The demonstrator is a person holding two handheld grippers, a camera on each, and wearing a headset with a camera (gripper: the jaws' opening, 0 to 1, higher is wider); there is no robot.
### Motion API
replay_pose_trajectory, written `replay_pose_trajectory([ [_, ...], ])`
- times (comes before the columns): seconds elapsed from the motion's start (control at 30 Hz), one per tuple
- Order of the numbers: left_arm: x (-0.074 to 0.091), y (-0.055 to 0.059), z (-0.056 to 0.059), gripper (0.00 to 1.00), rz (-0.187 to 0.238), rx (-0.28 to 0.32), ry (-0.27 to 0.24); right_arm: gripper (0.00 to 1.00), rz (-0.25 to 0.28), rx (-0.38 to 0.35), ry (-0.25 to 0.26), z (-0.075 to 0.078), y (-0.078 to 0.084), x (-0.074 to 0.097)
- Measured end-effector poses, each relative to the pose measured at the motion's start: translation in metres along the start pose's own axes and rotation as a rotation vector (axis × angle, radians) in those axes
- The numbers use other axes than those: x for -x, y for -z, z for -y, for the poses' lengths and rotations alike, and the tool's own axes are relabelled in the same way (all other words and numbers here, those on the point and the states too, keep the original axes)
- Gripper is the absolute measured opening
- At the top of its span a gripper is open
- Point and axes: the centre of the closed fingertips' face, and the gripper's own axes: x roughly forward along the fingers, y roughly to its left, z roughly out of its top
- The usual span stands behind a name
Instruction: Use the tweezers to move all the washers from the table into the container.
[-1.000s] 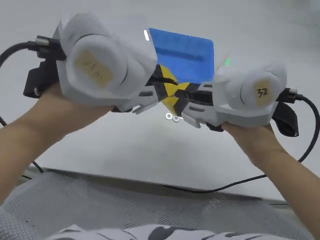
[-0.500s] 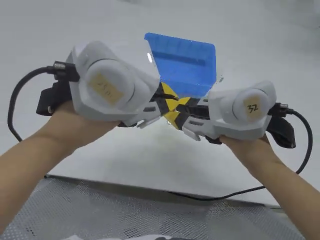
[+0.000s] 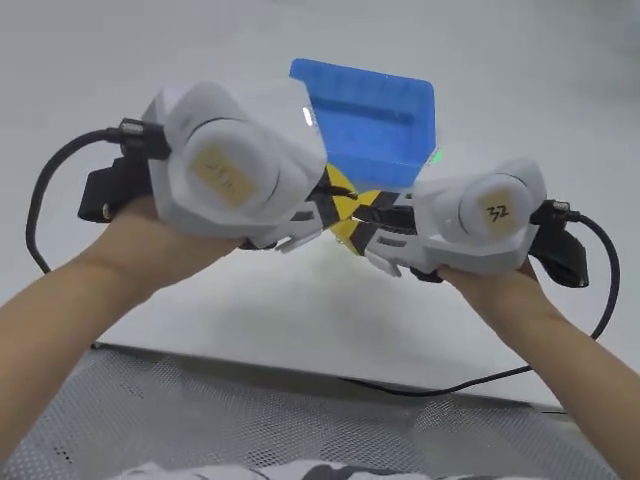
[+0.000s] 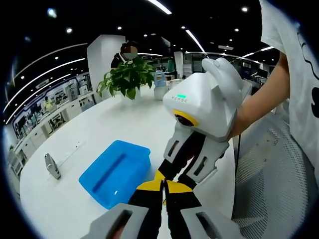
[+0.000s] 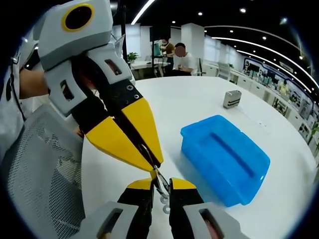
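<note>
The blue container (image 3: 370,115) stands on the white table just beyond both grippers. My left gripper (image 3: 344,203) and right gripper (image 3: 358,216) meet tip to tip in front of it. In the right gripper view, the left gripper (image 5: 153,166) comes in from the upper left, its yellow jaws shut on thin metal tweezers (image 5: 159,178). The tweezers' tips run down between the right gripper's (image 5: 161,185) own jaws, which close on them. Two small washers (image 5: 164,199) lie on the table right under those tips. The container (image 5: 227,157) sits to their right.
A small grey device (image 5: 232,98) stands farther back on the table. A mesh chair (image 3: 250,420) and a black cable (image 3: 450,385) lie along the table's near edge (image 3: 300,365). A potted plant (image 4: 127,77) and people are far behind.
Both grippers have stayed tip to tip and shifted slightly toward the container. The washers seen below the grippers a second ago in the head view are now covered by them.
</note>
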Motion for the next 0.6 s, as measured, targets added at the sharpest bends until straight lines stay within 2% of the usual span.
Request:
replay_pose_trajectory([
  [0.27,-0.0011,-0.0017,0.0032,0.0,-0.004,-0.016,0.002,0.07,-0.006,0.001,-0.004,-0.0008,0.0013,0.0018],
  [0.37,-0.0021,-0.0026,0.003,0.0,0.001,-0.001,0.005,0.06,-0.015,0.022,-0.004,-0.0006,0.0023,0.002],
  [0.47,-0.0034,-0.0034,0.0033,0.0,-0.006,-0.017,0.008,0.04,-0.03,0.052,0.006,-0.001,0.0027,0.0019],
  [0.6,-0.0047,-0.0043,0.0052,0.0,-0.011,-0.029,0.009,0.04,-0.033,0.049,0.004,-0.0001,0.0036,0.003],
])
